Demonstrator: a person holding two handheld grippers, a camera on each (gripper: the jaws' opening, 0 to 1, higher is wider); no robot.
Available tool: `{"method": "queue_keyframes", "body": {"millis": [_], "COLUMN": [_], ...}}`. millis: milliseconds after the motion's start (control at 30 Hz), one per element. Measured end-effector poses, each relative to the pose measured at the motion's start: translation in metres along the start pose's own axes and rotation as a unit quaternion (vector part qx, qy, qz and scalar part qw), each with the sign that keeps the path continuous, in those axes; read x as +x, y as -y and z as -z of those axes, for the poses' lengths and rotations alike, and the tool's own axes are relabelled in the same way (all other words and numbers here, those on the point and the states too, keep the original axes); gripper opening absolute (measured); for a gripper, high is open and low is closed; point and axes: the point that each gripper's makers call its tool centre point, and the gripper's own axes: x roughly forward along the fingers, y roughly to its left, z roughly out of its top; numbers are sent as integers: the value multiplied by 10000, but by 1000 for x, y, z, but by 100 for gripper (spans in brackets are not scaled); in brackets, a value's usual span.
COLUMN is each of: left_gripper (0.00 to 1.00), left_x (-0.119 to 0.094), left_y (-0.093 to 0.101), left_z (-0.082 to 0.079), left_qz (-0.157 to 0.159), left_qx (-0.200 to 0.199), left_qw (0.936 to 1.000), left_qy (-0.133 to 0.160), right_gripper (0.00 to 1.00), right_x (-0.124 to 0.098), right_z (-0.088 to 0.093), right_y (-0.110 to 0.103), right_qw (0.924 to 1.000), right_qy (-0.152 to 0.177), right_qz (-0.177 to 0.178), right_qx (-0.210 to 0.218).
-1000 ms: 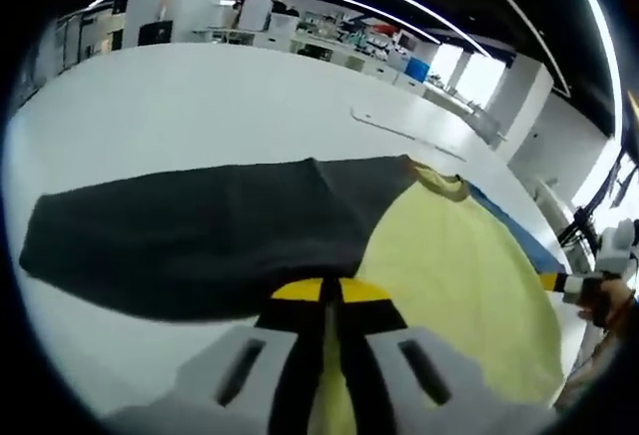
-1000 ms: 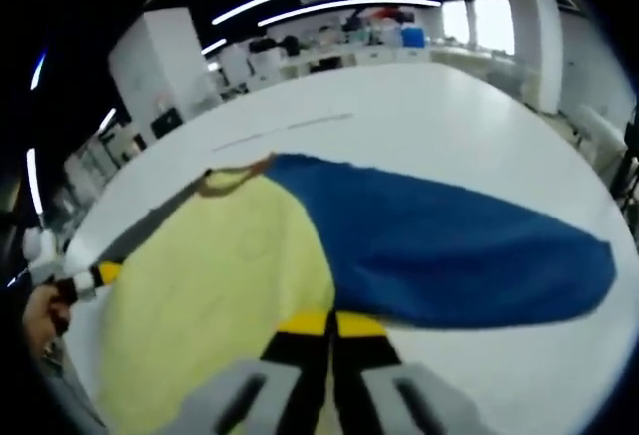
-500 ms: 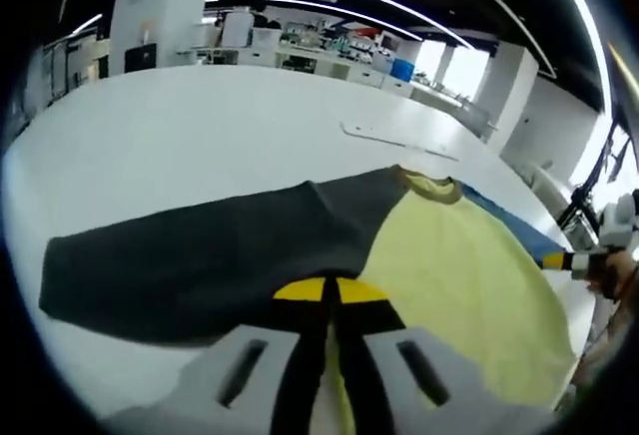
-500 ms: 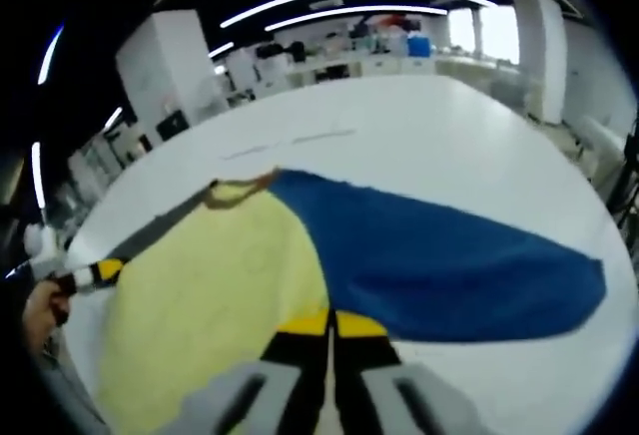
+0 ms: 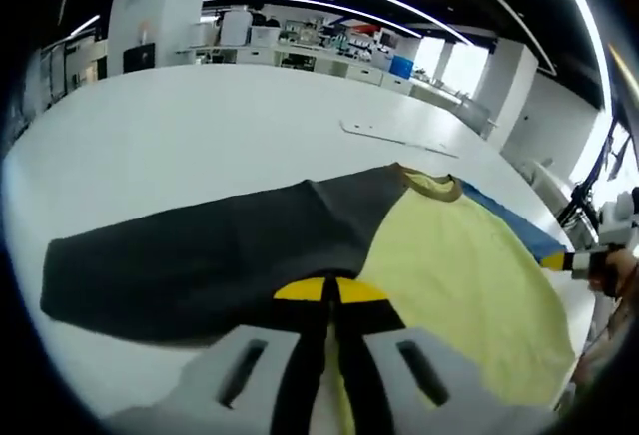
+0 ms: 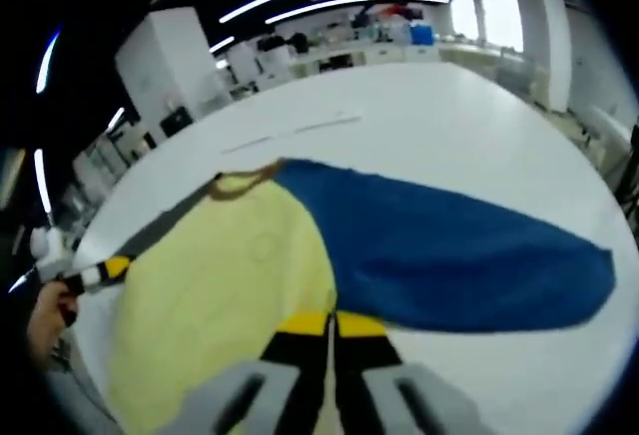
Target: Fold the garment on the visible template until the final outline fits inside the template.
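Left hand-held gripper (image 5: 330,300) is pinching the garment (image 5: 459,285) hem, jaws closed on cloth, grey sleeve (image 5: 200,255) running off to its left; right hand-held gripper (image 6: 329,327) is likewise clamping the hem, blue sleeve (image 6: 459,255) trailing right across the worktop (image 5: 200,126). Sleeve-to-sleeve axis is lying crosswise ahead.

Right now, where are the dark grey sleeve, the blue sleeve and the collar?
dark grey sleeve (image 5: 190,265), left gripper view, middle of the sleeve.
blue sleeve (image 6: 459,250), right gripper view, middle of the sleeve.
collar (image 5: 431,185), left gripper view, olive neck band.
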Motion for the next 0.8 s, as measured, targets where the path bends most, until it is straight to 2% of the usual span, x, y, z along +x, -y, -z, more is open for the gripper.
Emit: {"method": "queue_keyframes", "body": {"millis": [133, 300, 500, 633, 800], "left_gripper": [0, 0, 0, 0, 0], "left_x": [1, 3, 1, 2, 4], "left_y": [0, -2, -1, -2, -2], "left_z": [1, 1, 0, -1, -1], "left_qz": [5, 9, 2, -41, -78], "left_qx": [8, 25, 75, 154, 219], "left_qw": [10000, 10000, 10000, 9999, 9997], "left_qy": [-28, -42, -13, 2, -11], "right_gripper": [8, 1, 0, 0, 0], "right_x": [7, 9, 7, -1, 3], "right_z": [2, 10, 6, -8, -7], "right_y": [-4, 0, 0, 12, 17], "right_qw": [10000, 9996, 9997, 9991, 9994], "right_qy": [-84, -204, -149, 152, 107], "right_qz": [-36, 137, 66, 276, 229], "right_qx": [13, -112, -172, -268, -233]}}
